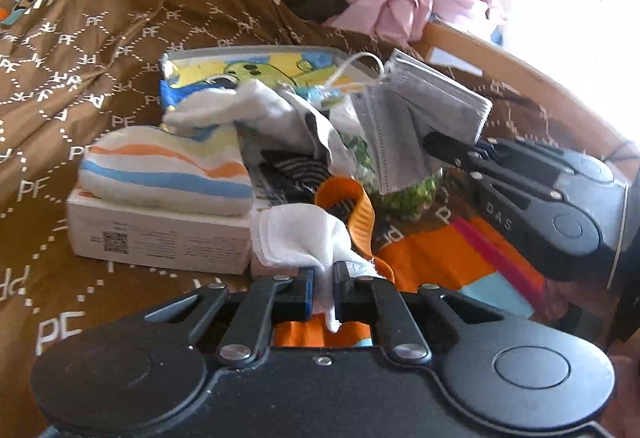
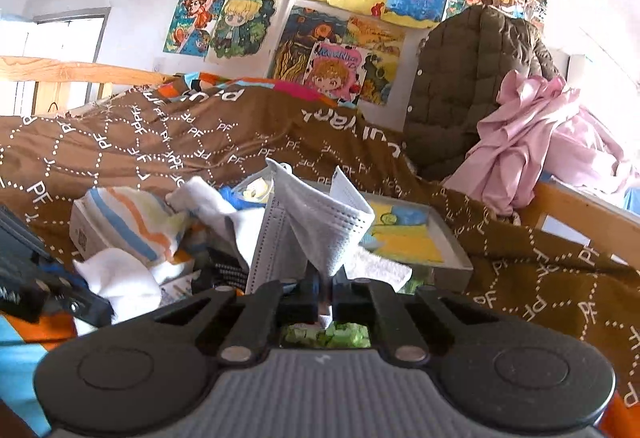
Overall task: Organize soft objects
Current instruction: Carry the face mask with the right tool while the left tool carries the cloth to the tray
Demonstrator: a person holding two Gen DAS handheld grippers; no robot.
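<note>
Left claw: pinched tight on a white gauze cloth, low over the bed.
Right claw: clamped on a grey face mask, held up above the pile.
Pile: striped sock on a white box.
Bed: brown patterned quilt.

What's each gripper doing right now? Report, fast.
Left gripper: closed on the white gauze cloth.
Right gripper: closed on the grey face mask, lifted off the pile.

Count of the soft pile on the bed

One grey face mask, one striped sock, one white gauze cloth, one white box, one tray.
</note>
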